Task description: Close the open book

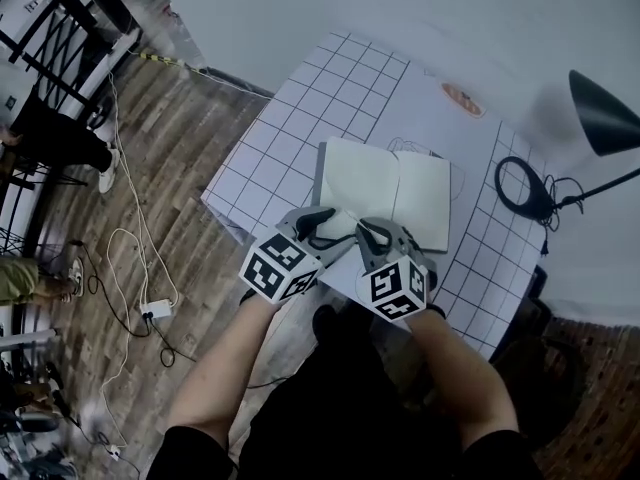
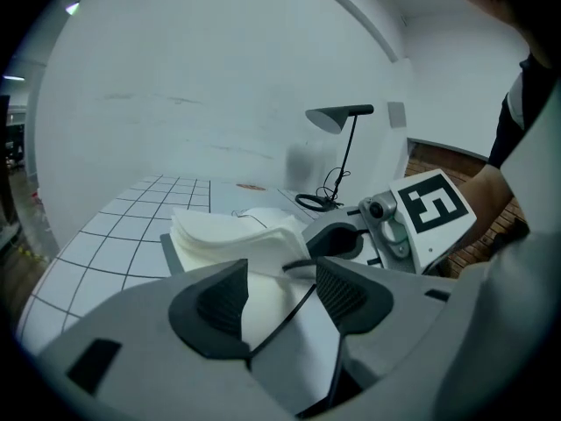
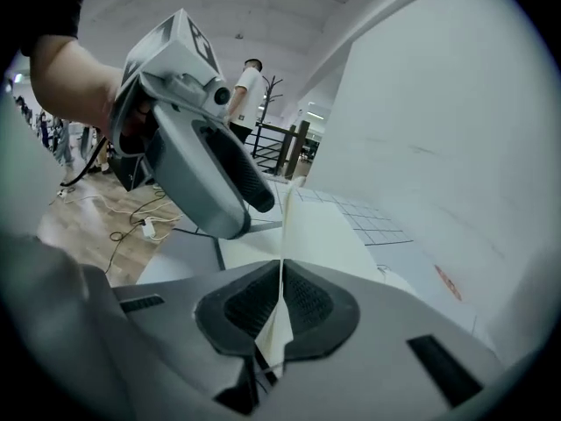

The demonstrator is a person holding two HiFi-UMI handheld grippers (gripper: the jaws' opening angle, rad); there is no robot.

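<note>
The open book (image 1: 385, 188) lies on the tabletop (image 1: 300, 128), just ahead of both jaws. The right gripper (image 3: 281, 279) is closed on a thin page (image 3: 320, 235). The left gripper (image 2: 280, 292) stands wide above the pages, pressing nothing. If this page alone is pulled, I think it could tear or crease.

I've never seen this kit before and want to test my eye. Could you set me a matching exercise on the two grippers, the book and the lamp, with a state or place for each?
Things:
1. left gripper
2. right gripper
3. book
4. lamp

States or places:
A. lies open on the gridded table
B. shut on a page
C. jaws apart
D. black, at the far right of the head view

Pairs: 1-C, 2-B, 3-A, 4-D
</note>
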